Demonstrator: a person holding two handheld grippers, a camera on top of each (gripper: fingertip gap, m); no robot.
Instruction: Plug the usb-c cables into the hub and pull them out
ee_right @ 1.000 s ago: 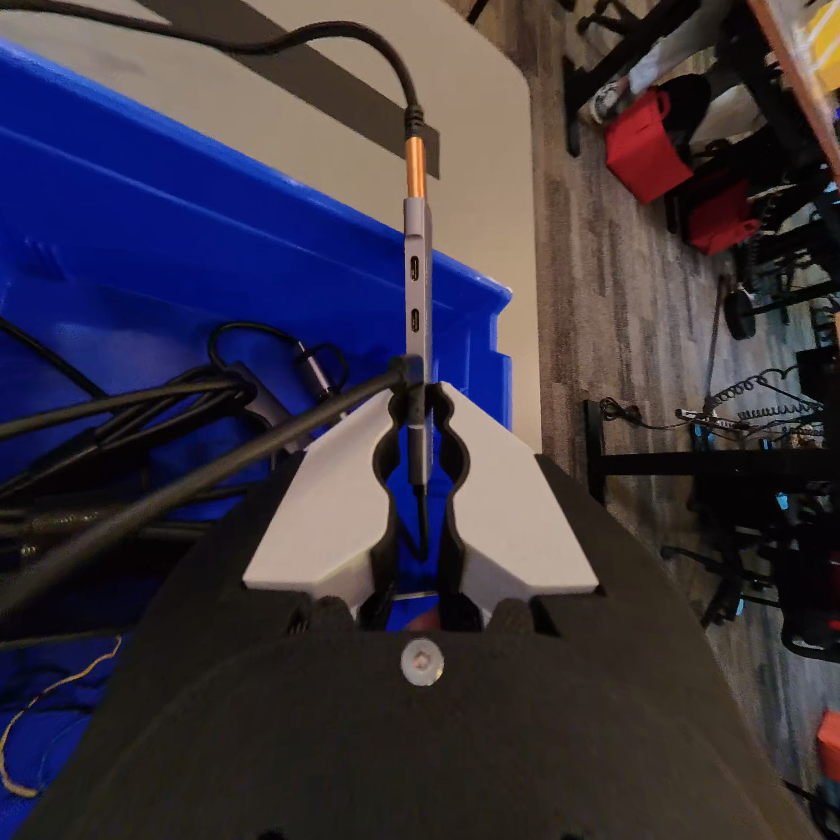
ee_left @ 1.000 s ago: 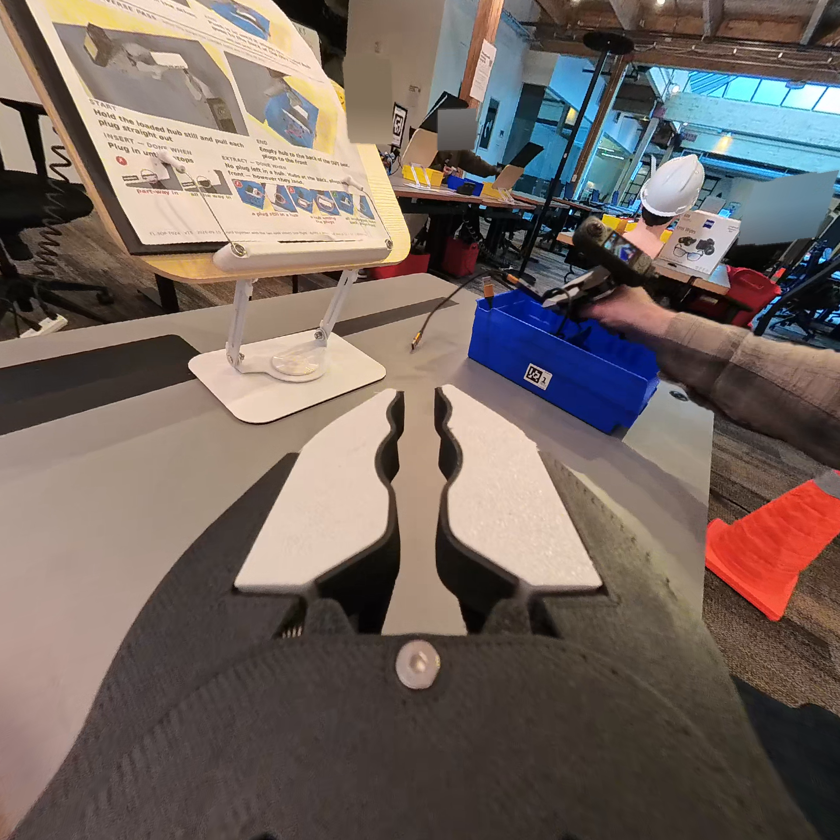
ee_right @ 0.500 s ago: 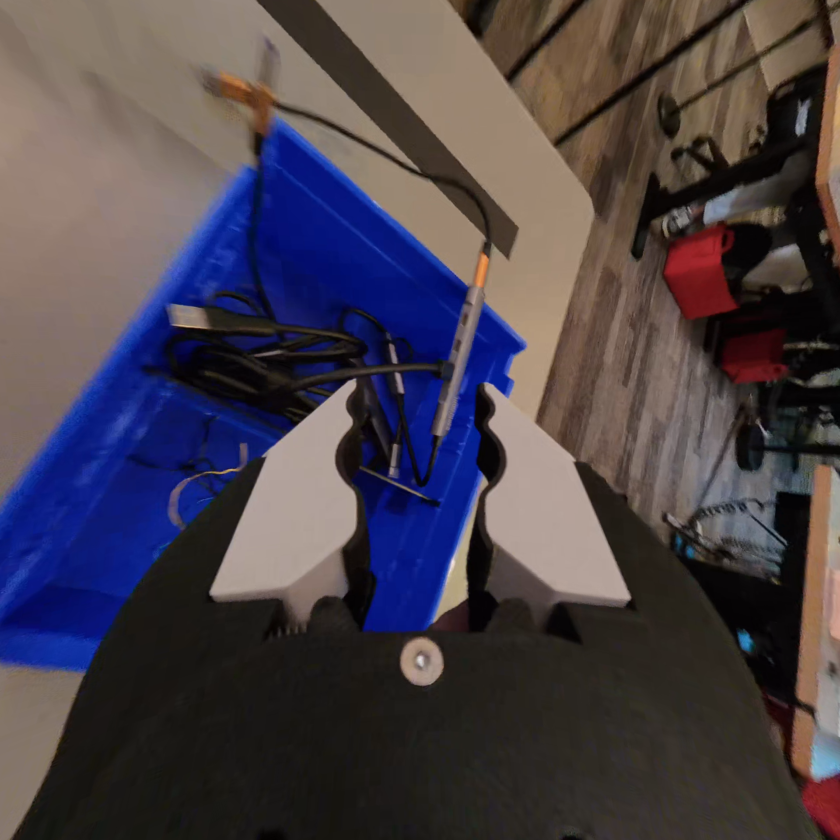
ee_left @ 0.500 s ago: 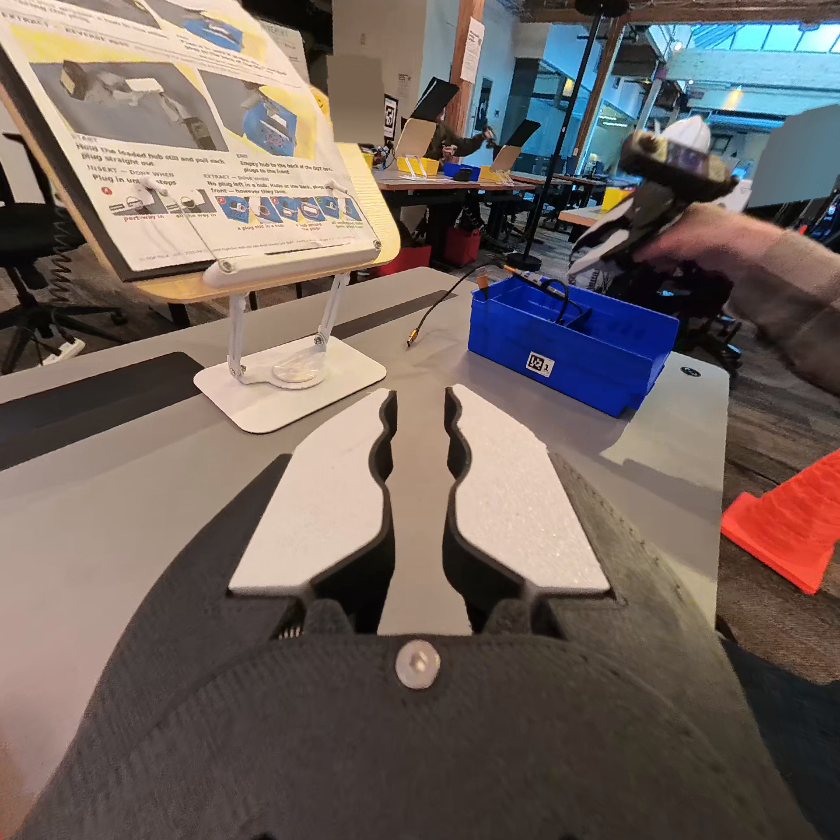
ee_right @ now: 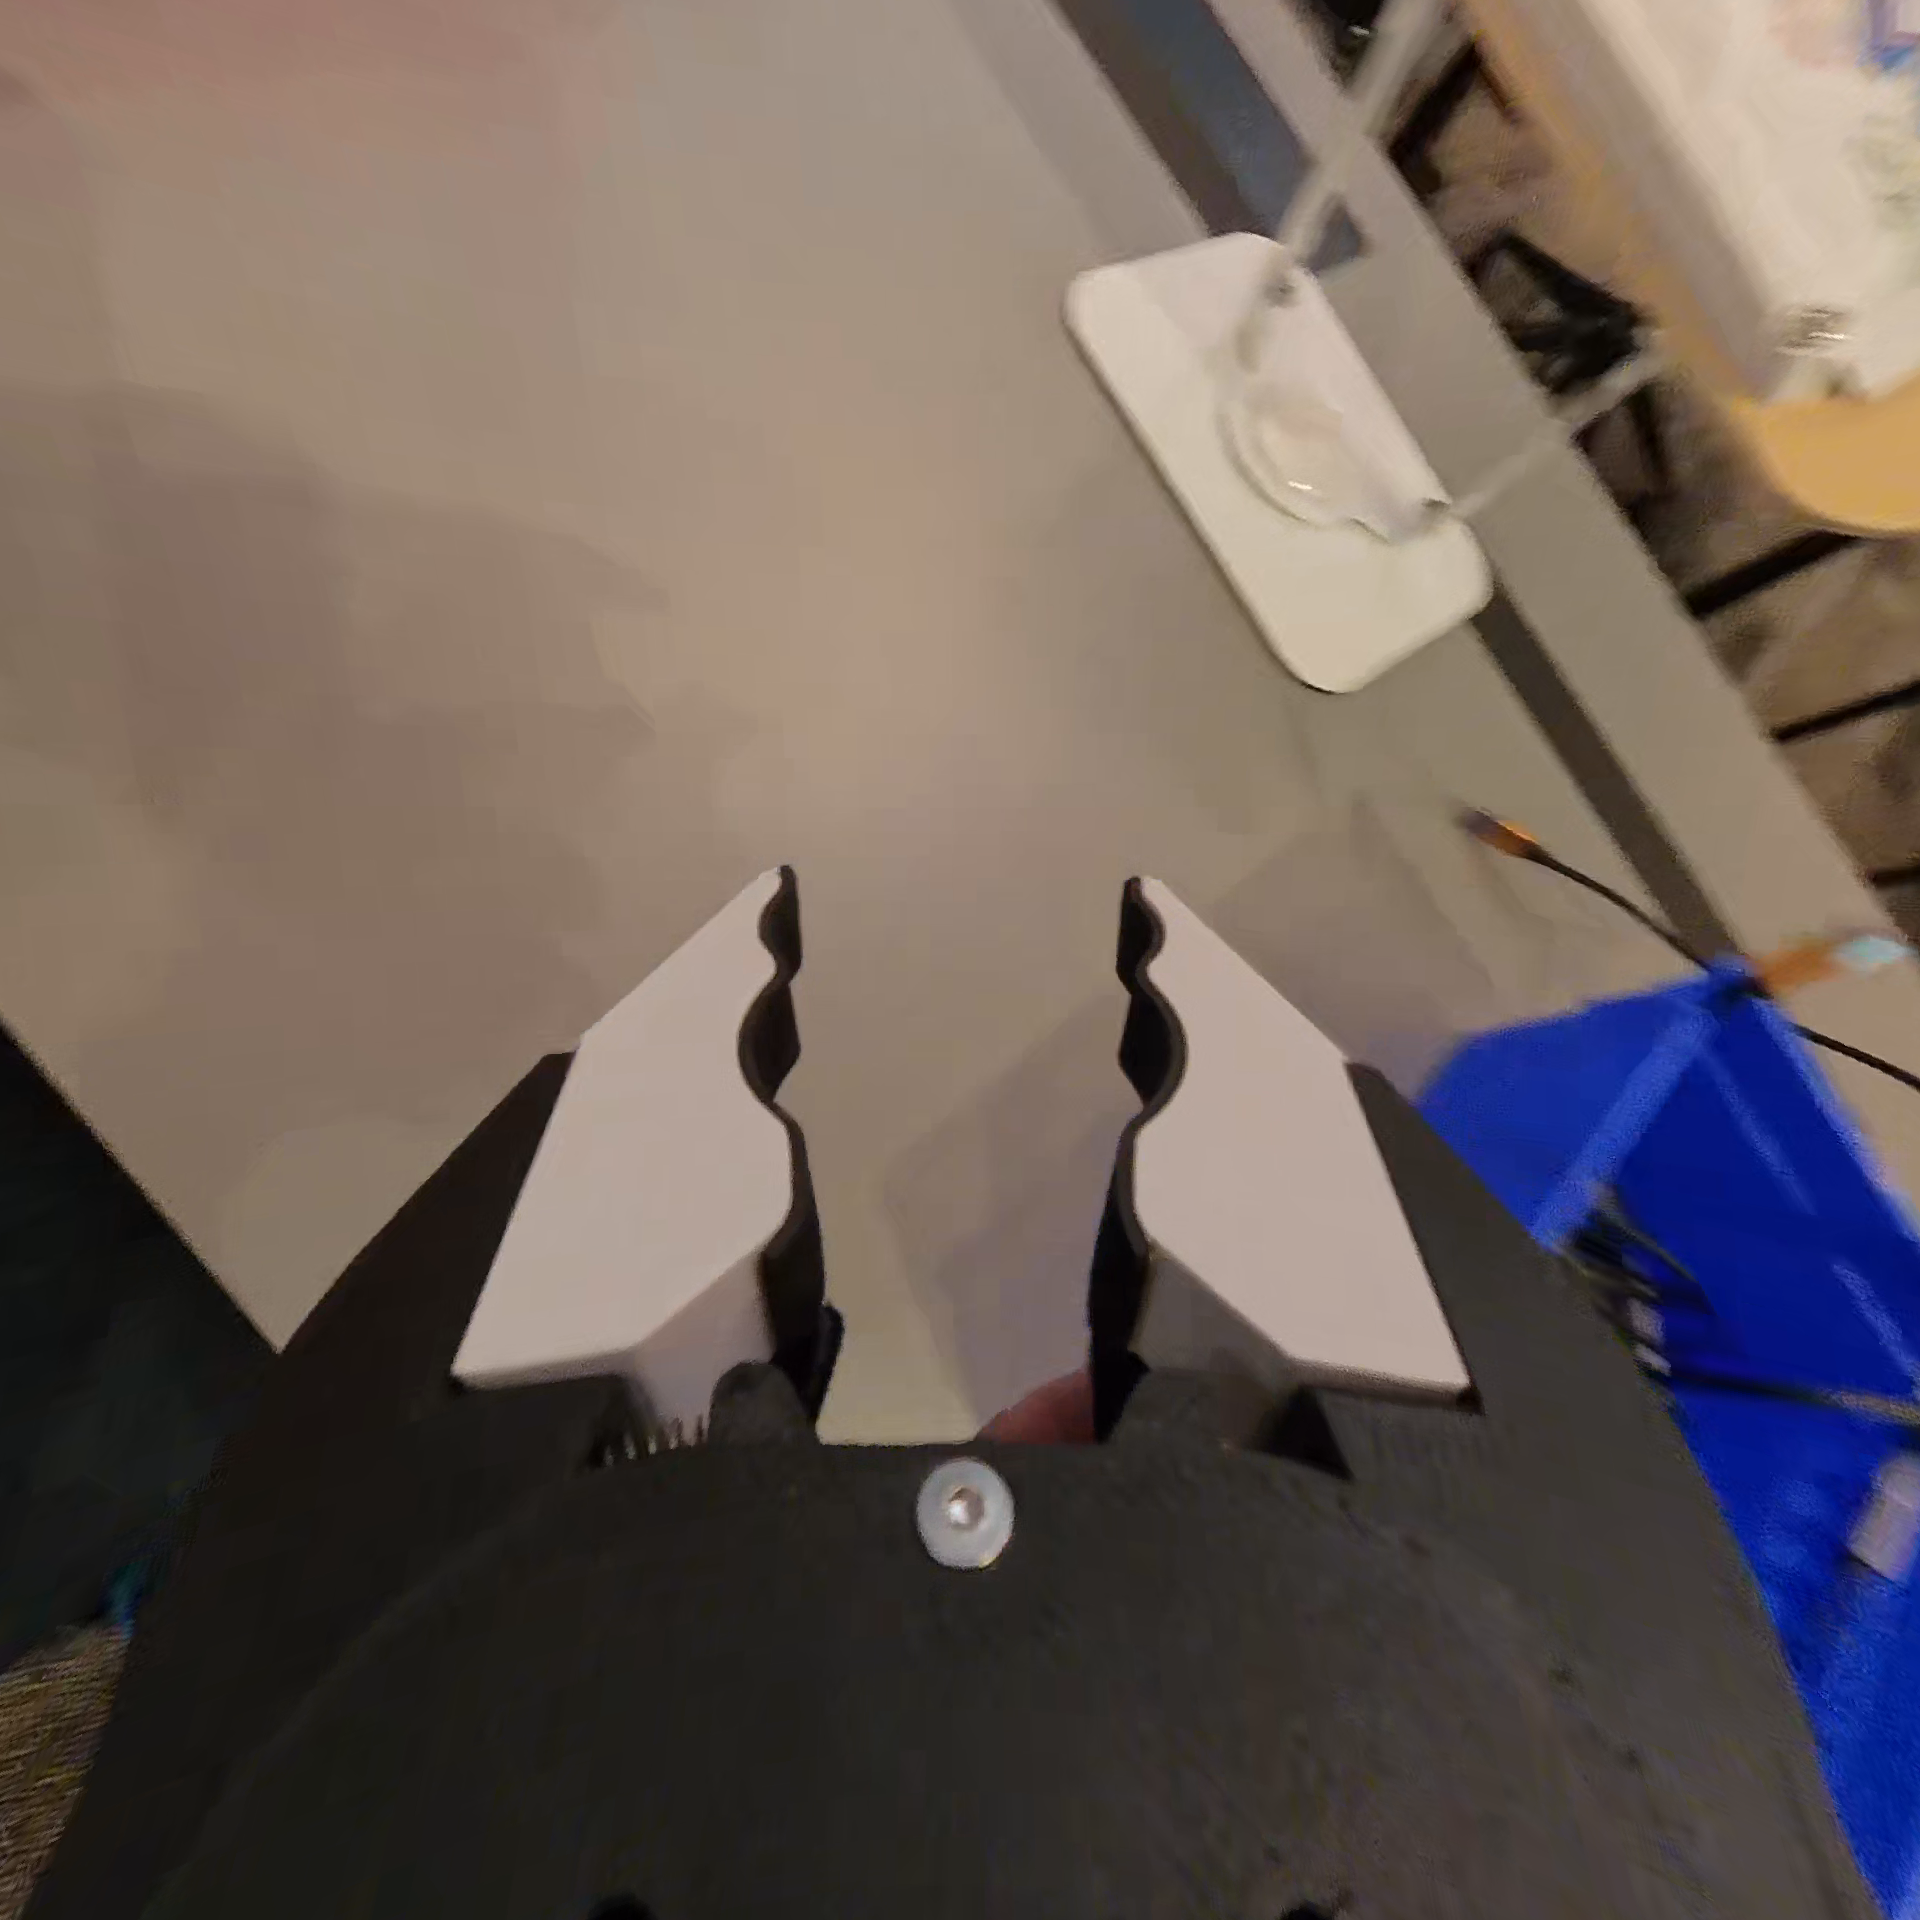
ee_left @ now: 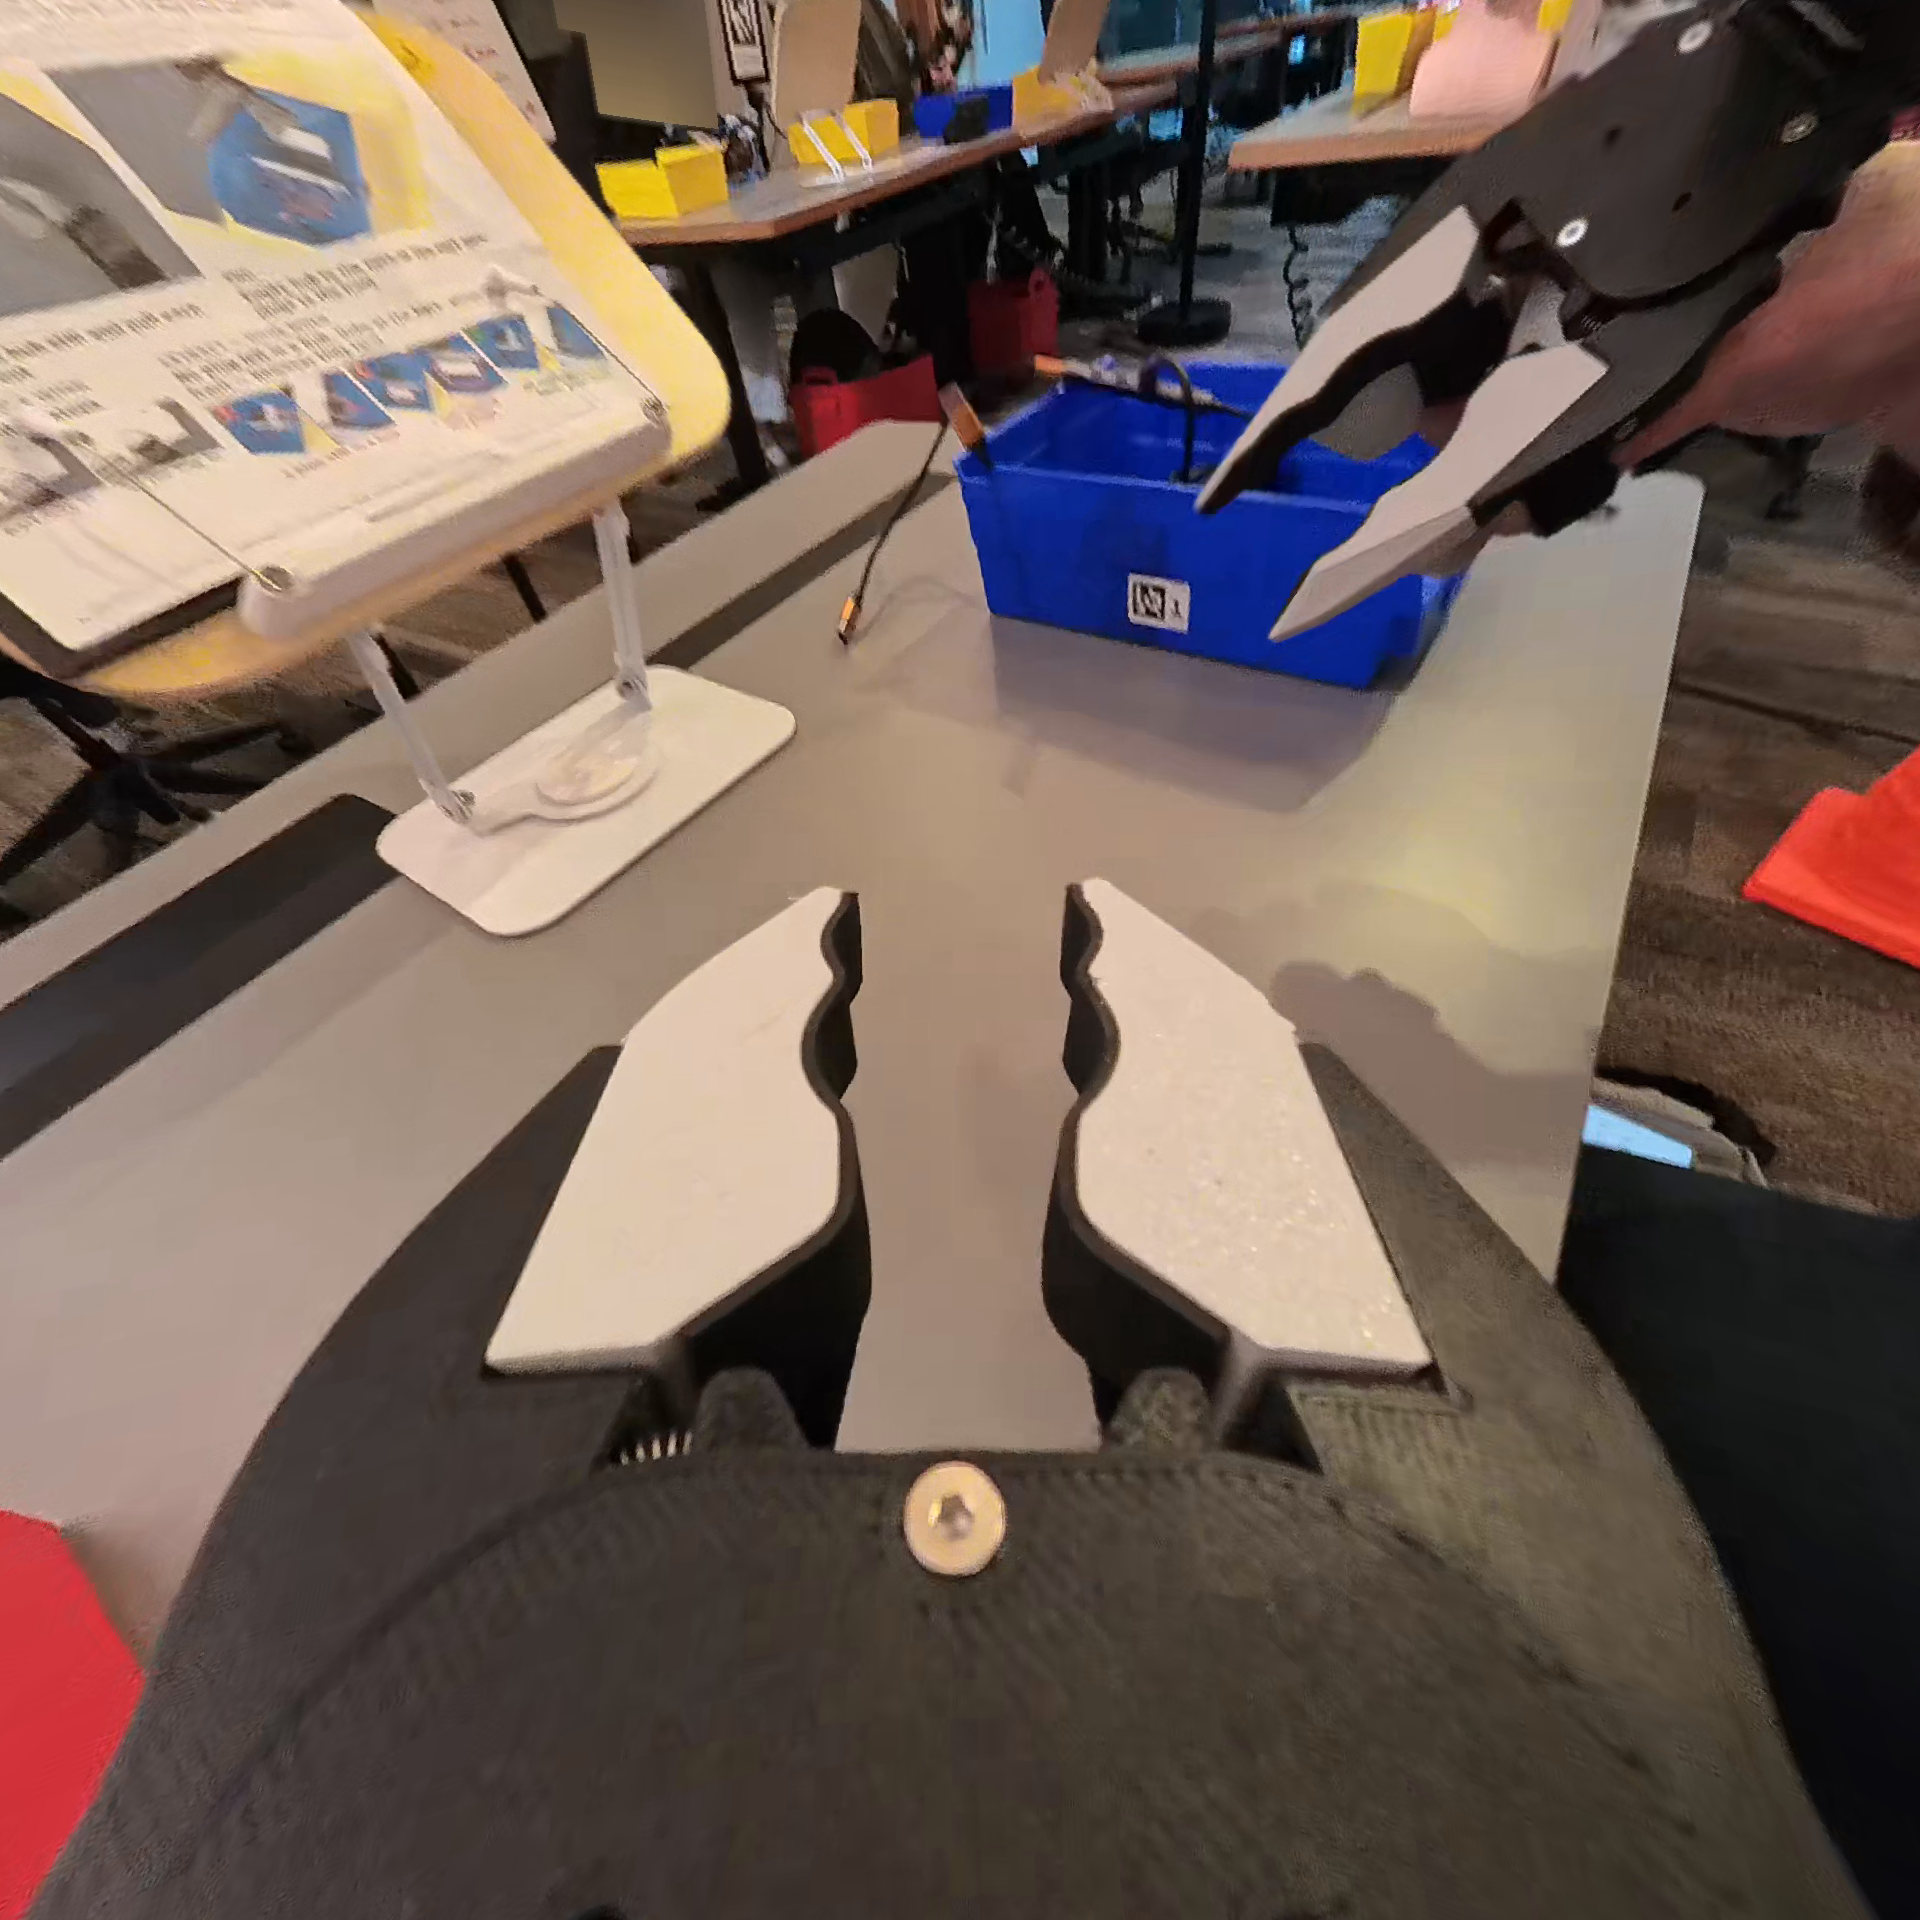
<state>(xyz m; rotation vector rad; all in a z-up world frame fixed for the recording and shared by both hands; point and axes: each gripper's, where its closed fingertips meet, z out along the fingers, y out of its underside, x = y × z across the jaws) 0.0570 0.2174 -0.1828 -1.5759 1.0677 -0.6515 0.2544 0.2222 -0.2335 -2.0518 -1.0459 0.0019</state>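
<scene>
A blue bin (ee_left: 1101, 540) stands at the far right of the grey table (ee_left: 1039, 779) and holds black cables; its corner shows in the right wrist view (ee_right: 1704, 1164). One black cable with an orange plug (ee_left: 854, 621) hangs out of the bin onto the table, and shows in the right wrist view (ee_right: 1496, 831). The hub is not clearly visible. My left gripper (ee_left: 961, 904) is open and empty over bare table. My right gripper (ee_right: 956, 883) is open and empty above the table, left of the bin; it also shows in the left wrist view (ee_left: 1247, 566).
A white stand (ee_left: 587, 800) holds an instruction board (ee_left: 260, 312) at the back left of the table; its base shows in the right wrist view (ee_right: 1278, 468). An orange cone (ee_left: 1839, 873) lies on the floor to the right. Desks and chairs stand behind. Spacing between my two grippers at the tips: around 20 cm.
My right gripper let go of the hub into the bin, opened, and swung up and away to the left over the table. My left gripper opened wider.
</scene>
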